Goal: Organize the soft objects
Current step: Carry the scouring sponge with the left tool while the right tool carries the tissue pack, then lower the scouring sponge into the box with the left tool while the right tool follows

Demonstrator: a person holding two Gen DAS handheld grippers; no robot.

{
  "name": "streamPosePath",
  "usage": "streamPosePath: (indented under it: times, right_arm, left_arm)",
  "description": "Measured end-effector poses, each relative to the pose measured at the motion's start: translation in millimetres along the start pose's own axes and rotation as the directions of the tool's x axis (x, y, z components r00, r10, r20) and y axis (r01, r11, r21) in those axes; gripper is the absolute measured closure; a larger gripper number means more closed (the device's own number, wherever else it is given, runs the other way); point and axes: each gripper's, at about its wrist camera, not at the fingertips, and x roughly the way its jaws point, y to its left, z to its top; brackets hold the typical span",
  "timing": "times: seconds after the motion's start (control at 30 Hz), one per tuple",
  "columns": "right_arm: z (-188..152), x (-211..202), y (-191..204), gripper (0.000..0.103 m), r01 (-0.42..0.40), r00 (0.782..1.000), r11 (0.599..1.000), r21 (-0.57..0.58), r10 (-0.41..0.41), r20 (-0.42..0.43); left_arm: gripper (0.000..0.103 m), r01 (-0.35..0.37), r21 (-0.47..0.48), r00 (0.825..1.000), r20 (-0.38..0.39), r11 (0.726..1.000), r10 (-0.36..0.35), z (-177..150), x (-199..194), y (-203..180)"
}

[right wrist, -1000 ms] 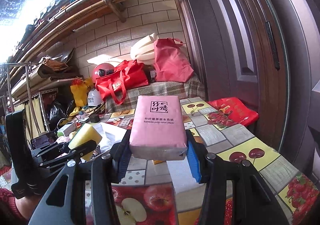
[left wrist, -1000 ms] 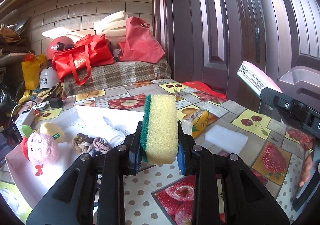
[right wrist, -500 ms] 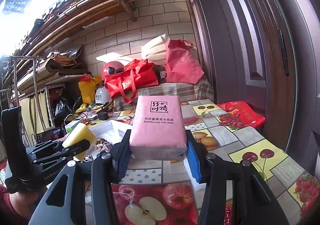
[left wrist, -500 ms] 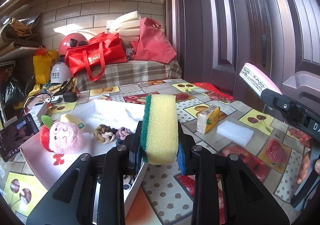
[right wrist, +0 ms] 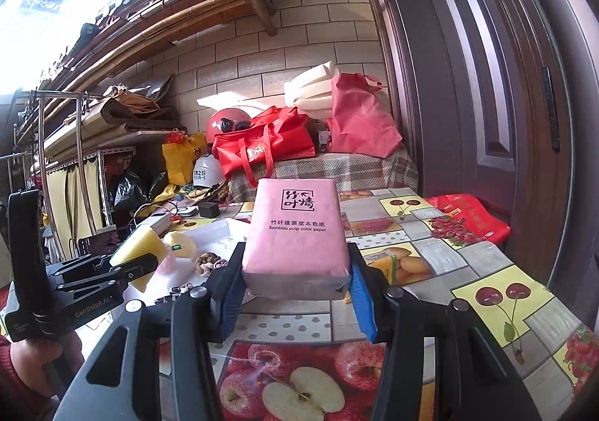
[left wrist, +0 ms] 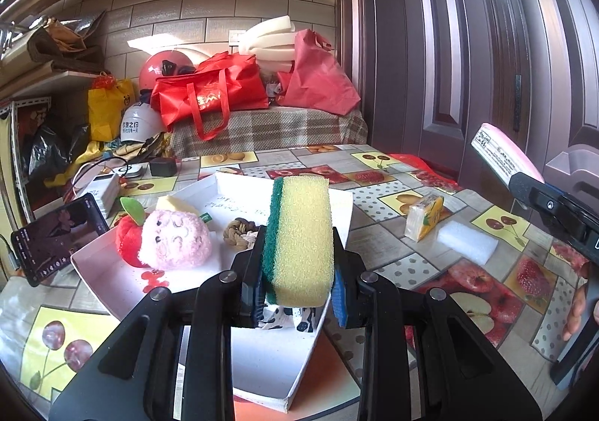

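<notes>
Squeezing porous rectangular sponge (left wrist: 301,239); glossy pink tissue pack (right wrist: 295,233).

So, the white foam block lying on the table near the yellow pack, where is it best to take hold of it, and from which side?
Probably across the two long sides of the white foam block, coming down from above. It lies flat and low on the table, so its side faces are shallow; its narrow width suits the jaws. Approach from its free side, away from the yellow pack.

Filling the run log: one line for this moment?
left gripper: shut on sponge over tray | right gripper: shut on tissue pack
</notes>
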Motion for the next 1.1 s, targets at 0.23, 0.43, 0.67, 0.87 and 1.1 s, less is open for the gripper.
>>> streamPosePath:
  times: [0.23, 0.43, 0.67, 0.87, 1.1]
  right_arm:
    - [-0.4, 0.9, 2.2, 0.053, 0.0, 1.0, 1.0, -0.009, 0.0, -0.005]
    - [-0.4, 3.1, 7.4, 0.053, -0.003, 1.0, 1.0, -0.015, 0.003, -0.01]
    - [0.1, 8.8, 14.6, 0.053, -0.014, 1.0, 1.0, -0.026, 0.014, -0.021]
    - [-0.2, 12.4, 17.3, 0.053, -0.022, 0.999, 0.999, -0.032, 0.021, -0.029]
    - [0.3, 22.3, 20.9, 0.053, -0.039, 0.998, 0.999, -0.021, 0.038, -0.051]
  left_arm:
    - [0.076, -0.055, 0.009, 0.998, 0.005, 0.998, 0.055, -1.4, -2.5, 20.4]
    - [0.076, -0.114, -0.008, 0.993, 0.006, 0.993, 0.114, -1.6, -0.9, 47.1]
    - [0.076, -0.154, -0.03, 0.988, 0.006, 0.988, 0.154, -2.1, 1.9, 65.4]
    - [0.076, -0.154, -0.027, 0.988, 0.009, 0.988, 0.154, -1.3, 1.7, 67.4]
    - [0.076, -0.173, -0.029, 0.985, 0.011, 0.985, 0.173, -0.1, 5.4, 69.6]
